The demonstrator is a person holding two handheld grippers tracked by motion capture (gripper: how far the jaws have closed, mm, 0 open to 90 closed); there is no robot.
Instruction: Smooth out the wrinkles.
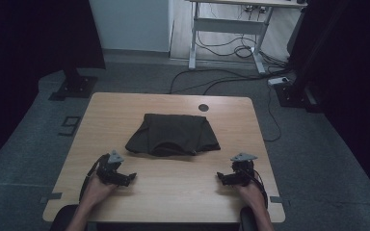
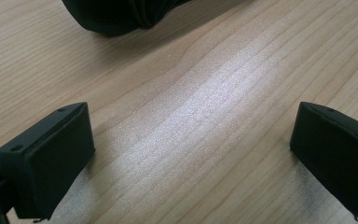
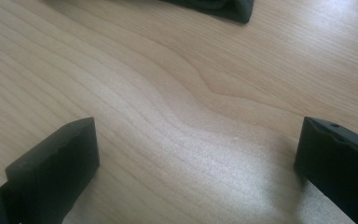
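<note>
A folded dark garment (image 1: 173, 134) lies in the middle of the wooden table (image 1: 173, 192), its collar side towards the person. My left gripper (image 1: 129, 179) rests on the table near the front left, a little short of the garment's left corner. It is open, with bare wood between its jaws. The garment's edge (image 2: 121, 16) lies beyond them. My right gripper (image 1: 220, 178) rests at the front right, also open with nothing in it. Past its jaws lies the garment's corner (image 3: 214, 7). Each gripper is held by a hand.
A round dark grommet hole (image 1: 203, 107) sits near the table's far edge. On the floor beyond are cables (image 1: 212, 82), a white desk frame (image 1: 231, 29), a dark stand base (image 1: 74, 86) at left and another (image 1: 294, 94) at right.
</note>
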